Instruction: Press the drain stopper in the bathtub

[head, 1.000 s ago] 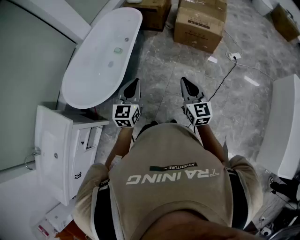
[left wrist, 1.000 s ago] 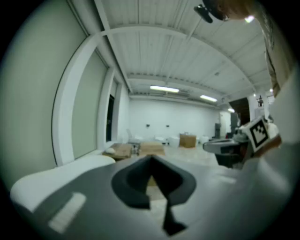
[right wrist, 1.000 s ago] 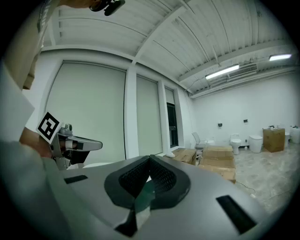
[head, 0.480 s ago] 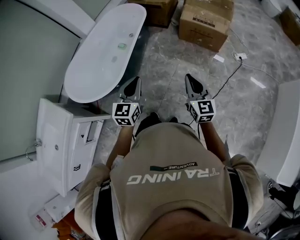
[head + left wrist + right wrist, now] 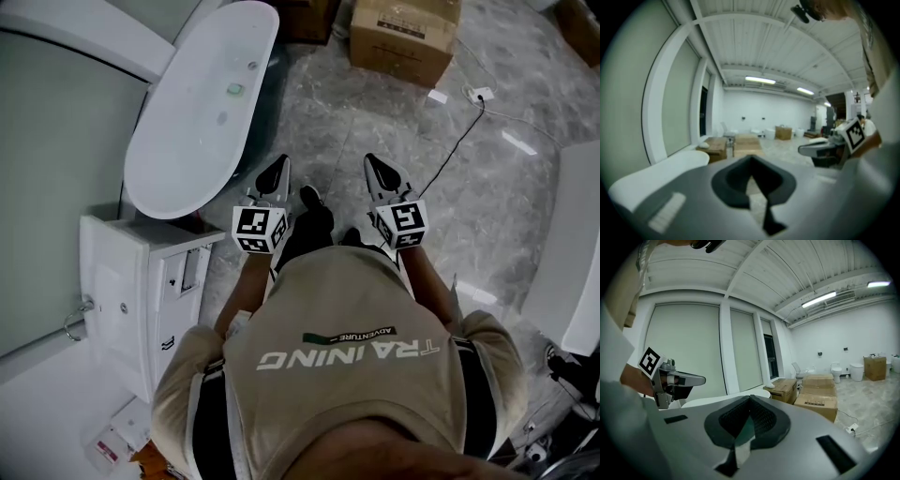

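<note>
The white oval bathtub (image 5: 187, 141) lies at the upper left of the head view. On its floor are a small grey round spot (image 5: 222, 118), probably the drain stopper, and a greenish patch (image 5: 234, 90). My left gripper (image 5: 280, 161) is held at chest height over the floor, right of the tub's near end, jaws shut and empty. My right gripper (image 5: 370, 159) is level with it further right, also shut with nothing in it. The left gripper view (image 5: 751, 159) shows the tub's rim (image 5: 661, 168) at lower left. The right gripper view (image 5: 750, 399) shows the left gripper (image 5: 679, 379).
A white vanity cabinet (image 5: 141, 291) stands just below the tub's near end. Cardboard boxes (image 5: 403, 37) sit on the marble floor ahead, with a cable and socket (image 5: 478, 94) to the right. A white fixture (image 5: 572, 253) lines the right edge. My shoe (image 5: 309, 199) shows between the grippers.
The person has stepped forward; a shoe now shows between the grippers. The left gripper has shifted slightly right, and both stay shut and level. The tub sits a little further left.
</note>
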### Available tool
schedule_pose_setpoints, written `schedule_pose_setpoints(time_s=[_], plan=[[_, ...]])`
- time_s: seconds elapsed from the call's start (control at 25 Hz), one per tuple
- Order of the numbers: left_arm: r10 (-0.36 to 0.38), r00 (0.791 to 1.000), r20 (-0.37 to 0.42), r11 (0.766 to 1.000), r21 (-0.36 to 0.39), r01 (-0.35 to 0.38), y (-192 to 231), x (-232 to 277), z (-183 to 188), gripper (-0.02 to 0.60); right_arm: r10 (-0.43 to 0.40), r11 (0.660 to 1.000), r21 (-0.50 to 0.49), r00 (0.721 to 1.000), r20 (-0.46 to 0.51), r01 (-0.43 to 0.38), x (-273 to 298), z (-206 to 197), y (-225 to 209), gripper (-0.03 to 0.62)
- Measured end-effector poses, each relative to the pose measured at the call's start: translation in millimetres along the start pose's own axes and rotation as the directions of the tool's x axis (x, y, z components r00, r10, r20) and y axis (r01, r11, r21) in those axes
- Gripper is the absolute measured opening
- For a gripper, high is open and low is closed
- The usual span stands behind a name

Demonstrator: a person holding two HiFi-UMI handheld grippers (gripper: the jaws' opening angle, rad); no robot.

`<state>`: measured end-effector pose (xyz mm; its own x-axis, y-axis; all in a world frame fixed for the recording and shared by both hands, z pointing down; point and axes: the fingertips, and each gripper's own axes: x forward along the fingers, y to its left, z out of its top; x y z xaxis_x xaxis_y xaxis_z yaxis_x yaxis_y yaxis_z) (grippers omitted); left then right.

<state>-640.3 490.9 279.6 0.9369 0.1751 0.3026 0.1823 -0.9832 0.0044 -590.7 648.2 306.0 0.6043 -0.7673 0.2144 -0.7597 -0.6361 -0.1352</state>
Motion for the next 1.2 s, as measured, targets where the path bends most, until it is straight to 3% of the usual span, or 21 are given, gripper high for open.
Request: schedule_pose_setpoints(time_s=[0.44,0.8,1.0,1.2], plan=[[-0.059,0.997,0.040,0.997,-0.044,0.060,72,85,22,0.003,-0.022,0.998,-0.051,1.000,-0.016,0.021,88,27,-22,0.009],[-0.137,0.990,0.010,0.990,-0.027,0.137,174,152,31,0.003,-0.102,0.995,-0.017,0.994,-0.043,0.101,213,64,-35,0.009],[-0.181,0.983,0.021,0.983,-0.010,0.181,207,184,39,0.003,-0.124,0.992,-0.033,0.992,-0.017,0.123,260,78,-41,0.009],[-0.176,0.984,0.023,0.984,-0.021,0.177,236,211,49,0.002,-0.115,0.992,-0.054,0.993,-0.004,0.115,301,92,-43,0.009]])
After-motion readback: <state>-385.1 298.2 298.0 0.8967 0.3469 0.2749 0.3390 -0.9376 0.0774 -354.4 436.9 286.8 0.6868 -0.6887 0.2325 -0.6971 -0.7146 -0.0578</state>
